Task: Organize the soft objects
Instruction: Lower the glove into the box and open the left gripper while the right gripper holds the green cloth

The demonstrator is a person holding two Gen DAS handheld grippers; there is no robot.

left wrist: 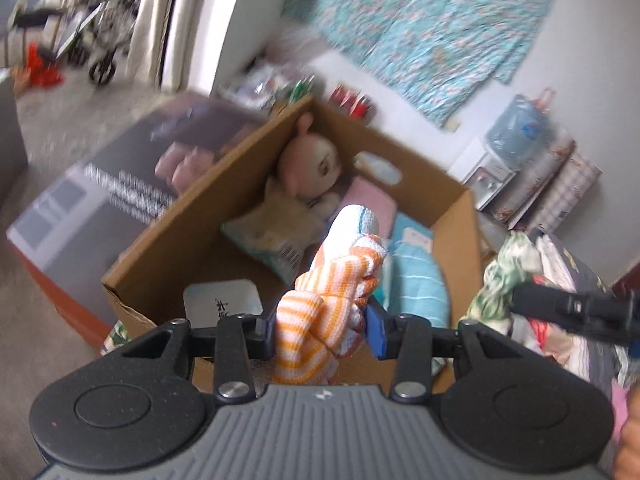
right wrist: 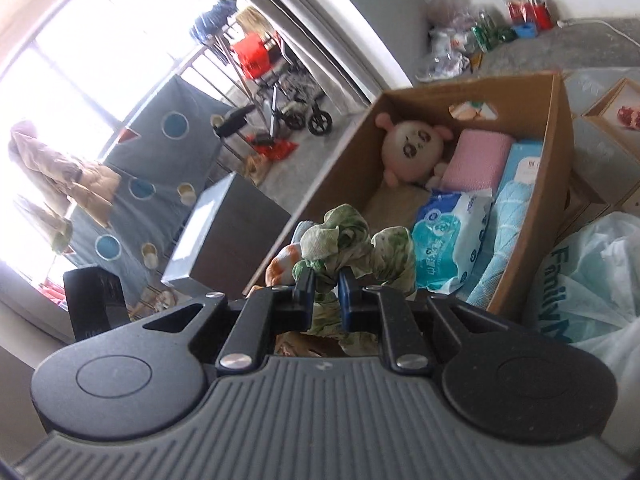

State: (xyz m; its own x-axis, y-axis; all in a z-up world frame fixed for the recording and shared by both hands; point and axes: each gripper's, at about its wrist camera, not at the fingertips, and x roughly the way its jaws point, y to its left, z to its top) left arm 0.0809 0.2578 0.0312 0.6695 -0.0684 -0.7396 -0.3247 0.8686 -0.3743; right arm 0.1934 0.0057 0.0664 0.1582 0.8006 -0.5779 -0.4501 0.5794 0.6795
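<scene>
1. While its blue pads press in from both sides, the left tongs (left wrist: 324, 330) hold an orange-and-white striped knit cloth (left wrist: 320, 312), soft and bunched, with a white and pale-blue ribbed end (left wrist: 358, 220) standing up past the fingertips.
2. The right tongs (right wrist: 325, 286) stand narrow, pinched on a crumpled green-and-cream printed cloth (right wrist: 352, 248) that puffs out in folds above the pads.
3. Both tongs tilt downward toward an open brown cardboard box (left wrist: 168, 248); in the left wrist view the right tongs' black finger and the green cloth show at the right edge, beside the box.
4. Inside the box lie a round-headed pink plush doll (right wrist: 412, 144), a flat pink textured pad (right wrist: 478, 158), a glossy blue-and-white wipes pack (right wrist: 448, 236) and a teal cloth with thin pale stripes (right wrist: 504, 232).
5. A dark printed carton (left wrist: 112, 200) lies flat on the floor beside the box, and a crinkled translucent plastic bag (right wrist: 592, 280) sits on the box's other side.
</scene>
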